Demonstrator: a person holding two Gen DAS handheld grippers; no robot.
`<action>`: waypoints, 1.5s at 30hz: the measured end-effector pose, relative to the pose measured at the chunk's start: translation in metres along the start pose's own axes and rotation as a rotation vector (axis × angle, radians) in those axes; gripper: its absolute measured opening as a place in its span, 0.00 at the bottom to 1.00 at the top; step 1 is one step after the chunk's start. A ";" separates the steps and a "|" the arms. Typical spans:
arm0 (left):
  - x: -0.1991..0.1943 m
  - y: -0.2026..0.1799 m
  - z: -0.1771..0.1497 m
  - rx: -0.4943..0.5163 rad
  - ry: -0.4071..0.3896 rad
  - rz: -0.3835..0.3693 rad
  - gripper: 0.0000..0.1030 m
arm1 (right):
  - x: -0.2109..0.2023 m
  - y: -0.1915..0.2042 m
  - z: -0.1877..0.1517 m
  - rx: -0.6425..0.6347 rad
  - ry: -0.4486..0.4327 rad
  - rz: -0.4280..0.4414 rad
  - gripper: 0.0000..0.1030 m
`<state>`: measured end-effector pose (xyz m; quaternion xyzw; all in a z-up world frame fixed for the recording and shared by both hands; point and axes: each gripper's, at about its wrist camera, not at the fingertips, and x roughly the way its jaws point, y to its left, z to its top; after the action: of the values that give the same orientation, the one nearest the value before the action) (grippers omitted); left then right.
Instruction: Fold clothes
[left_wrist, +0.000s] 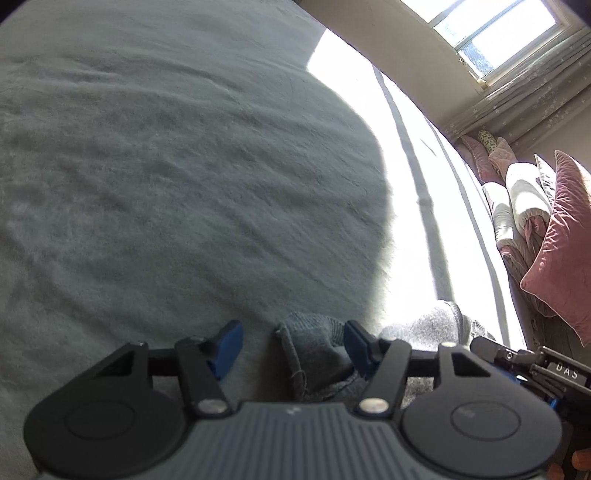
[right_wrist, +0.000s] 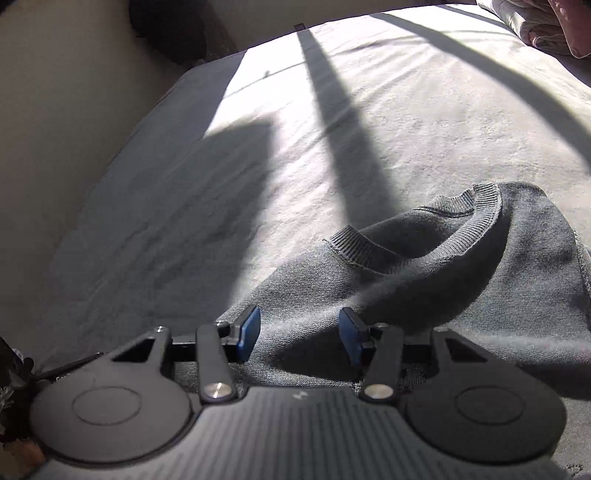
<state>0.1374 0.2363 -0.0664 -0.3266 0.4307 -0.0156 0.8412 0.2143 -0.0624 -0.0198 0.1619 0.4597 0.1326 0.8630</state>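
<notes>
A grey sweatshirt (right_wrist: 461, 266) lies rumpled on the bed, its ribbed neck opening (right_wrist: 417, 236) facing up. My right gripper (right_wrist: 299, 338) is open, low over the sweatshirt's near part, with cloth between its blue pads (right_wrist: 248, 332). In the left wrist view a ribbed edge of the sweatshirt (left_wrist: 314, 339) lies between the open jaws of my left gripper (left_wrist: 293, 345), close to the right blue pad (left_wrist: 356, 345). Neither gripper is closed on the cloth. The right gripper's body (left_wrist: 532, 365) shows at the left view's right edge.
The bed is covered with a pale grey fleecy sheet (left_wrist: 166, 184), partly in bright sunlight. Pink pillows (left_wrist: 565, 236) and a rolled quilt (left_wrist: 517, 206) are piled at the head end. A wall (right_wrist: 48, 147) borders the bed's far side. A window (left_wrist: 491, 33) is above.
</notes>
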 end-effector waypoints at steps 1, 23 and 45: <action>0.000 0.004 0.000 -0.025 -0.007 -0.011 0.51 | 0.010 0.006 0.002 0.007 0.006 -0.002 0.50; -0.001 -0.007 -0.001 0.051 0.077 -0.154 0.03 | -0.002 0.008 -0.021 0.094 -0.091 -0.095 0.00; -0.005 -0.034 -0.024 0.253 0.122 -0.539 0.03 | 0.015 0.022 0.004 0.067 -0.047 -0.069 0.64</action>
<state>0.1254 0.1981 -0.0533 -0.3201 0.3730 -0.3114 0.8133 0.2242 -0.0367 -0.0203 0.1779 0.4488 0.0834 0.8718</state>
